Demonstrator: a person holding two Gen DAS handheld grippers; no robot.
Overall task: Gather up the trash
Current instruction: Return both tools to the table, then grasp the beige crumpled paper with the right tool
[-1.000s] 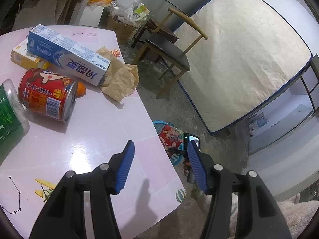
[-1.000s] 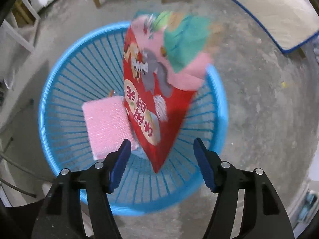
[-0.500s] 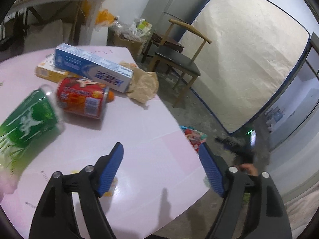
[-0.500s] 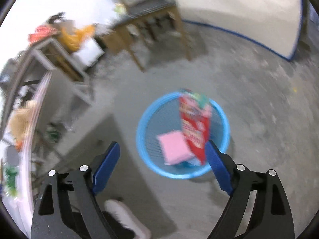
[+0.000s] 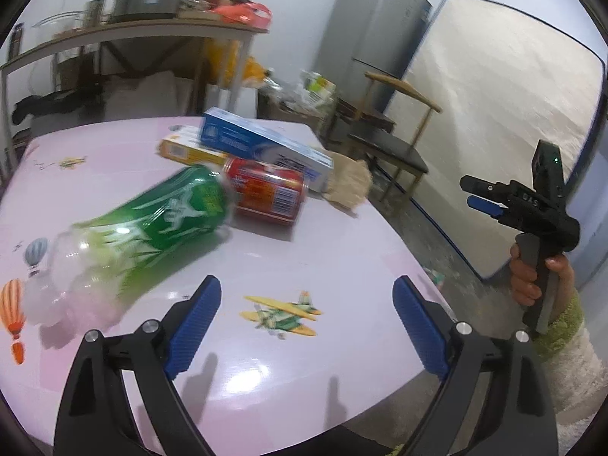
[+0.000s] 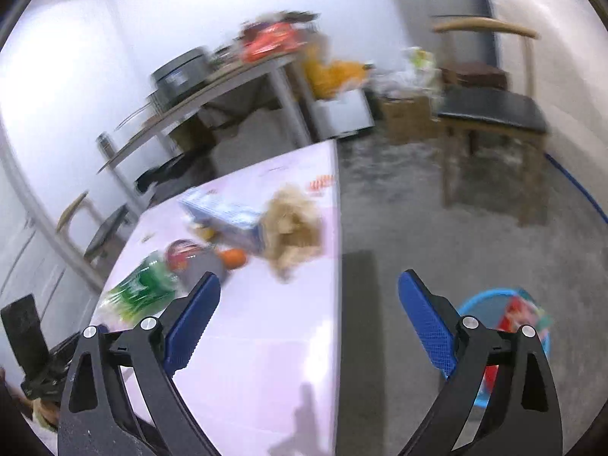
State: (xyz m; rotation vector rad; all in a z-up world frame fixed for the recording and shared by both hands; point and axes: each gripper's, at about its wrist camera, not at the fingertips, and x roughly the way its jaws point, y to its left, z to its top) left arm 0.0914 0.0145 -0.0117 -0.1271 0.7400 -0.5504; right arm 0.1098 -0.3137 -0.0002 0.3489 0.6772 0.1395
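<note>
Left gripper (image 5: 306,323) and right gripper (image 6: 308,319), both spread wide and empty, over the pink table (image 5: 323,250). Beyond them lie the trash: green bottle (image 5: 152,224), red can (image 5: 266,192), blue box (image 5: 262,144), crumpled paper (image 5: 347,184). Risk: the bottle or can may roll if nudged. Floor basket (image 6: 494,304) holds a red packet (image 6: 518,313).

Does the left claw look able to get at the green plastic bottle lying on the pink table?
Probably yes: the left claw is open, and the green plastic bottle lies just ahead-left on the pink table with nothing between them.
</note>
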